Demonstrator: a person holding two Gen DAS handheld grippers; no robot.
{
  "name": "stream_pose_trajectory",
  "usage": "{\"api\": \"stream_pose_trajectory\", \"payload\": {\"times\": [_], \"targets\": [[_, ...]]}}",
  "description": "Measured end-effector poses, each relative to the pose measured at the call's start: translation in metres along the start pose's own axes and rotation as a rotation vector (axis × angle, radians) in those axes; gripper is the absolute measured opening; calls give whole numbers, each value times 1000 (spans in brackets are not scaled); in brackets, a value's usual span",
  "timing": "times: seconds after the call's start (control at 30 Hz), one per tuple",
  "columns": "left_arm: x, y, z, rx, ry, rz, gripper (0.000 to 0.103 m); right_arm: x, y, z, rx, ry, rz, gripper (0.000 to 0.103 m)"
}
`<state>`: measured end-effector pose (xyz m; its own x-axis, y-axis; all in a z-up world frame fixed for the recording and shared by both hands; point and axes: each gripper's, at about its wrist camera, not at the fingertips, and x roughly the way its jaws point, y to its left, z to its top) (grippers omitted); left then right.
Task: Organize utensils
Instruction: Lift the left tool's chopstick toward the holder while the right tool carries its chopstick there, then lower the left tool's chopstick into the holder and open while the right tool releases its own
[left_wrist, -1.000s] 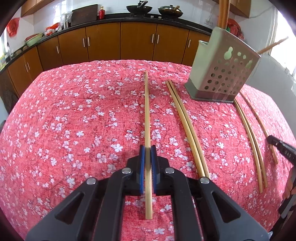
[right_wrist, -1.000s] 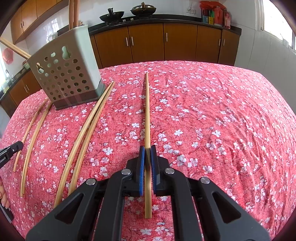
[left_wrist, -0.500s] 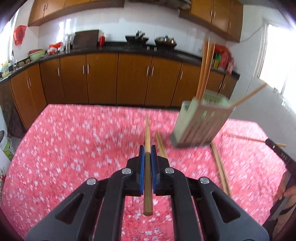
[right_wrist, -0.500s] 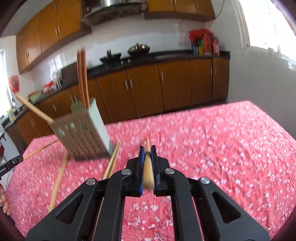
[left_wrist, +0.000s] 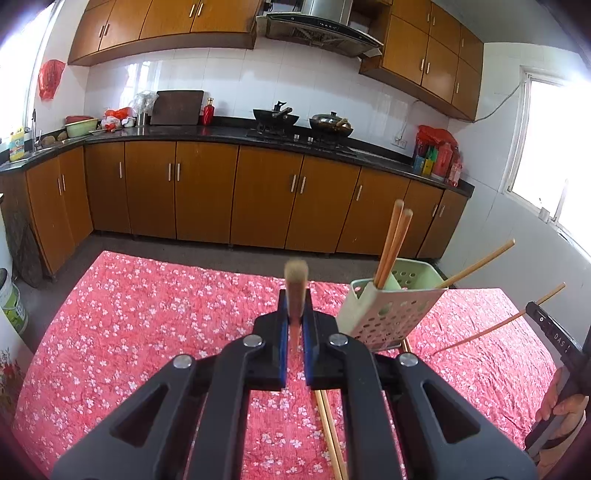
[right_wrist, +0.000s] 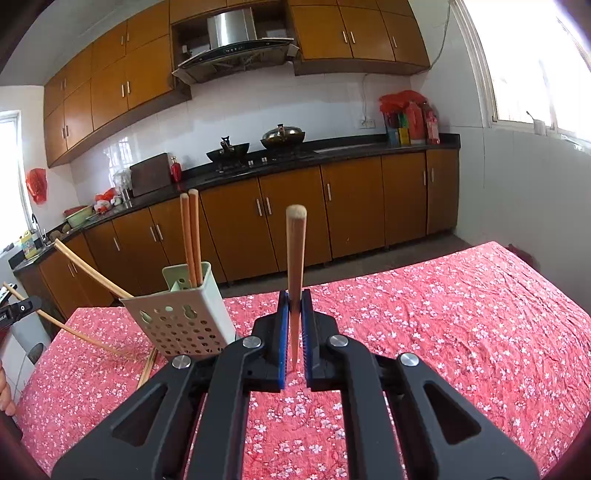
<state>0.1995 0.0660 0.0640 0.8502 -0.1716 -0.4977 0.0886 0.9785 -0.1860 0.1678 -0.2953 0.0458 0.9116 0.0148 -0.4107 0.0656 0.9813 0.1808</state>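
A red tablecloth (left_wrist: 147, 314) carries a small white-and-pink blossom print; the perforated plastic utensil holder (right_wrist: 184, 325) is pale green; the wooden chopsticks (right_wrist: 295, 254) are light tan; black grippers bear blue pads (right_wrist: 283, 339).

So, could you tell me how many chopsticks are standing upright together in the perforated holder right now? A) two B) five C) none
A: two chopsticks stand side by side in the holder, and a third pokes out at a slant.
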Motion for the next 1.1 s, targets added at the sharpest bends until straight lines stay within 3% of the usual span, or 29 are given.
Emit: {"api": "stream_pose_trajectory", "payload": {"times": [0.23, 0.6, 0.83, 1.1], "targets": [[-16, -9, 14, 9, -23, -55, 8, -13, 8, 18, -5, -32, 40, 7], [-48, -58, 57, 40, -165, -140, 8, -52, 45, 74, 23, -166, 244, 7], [-45, -82, 93, 1, -281, -154, 8, -38, 74, 99, -4, -275, 238, 7], [-11, -90, 114, -36, -368, -104, 8, 3, 83, 99, 4, -296, 205, 7]]}}
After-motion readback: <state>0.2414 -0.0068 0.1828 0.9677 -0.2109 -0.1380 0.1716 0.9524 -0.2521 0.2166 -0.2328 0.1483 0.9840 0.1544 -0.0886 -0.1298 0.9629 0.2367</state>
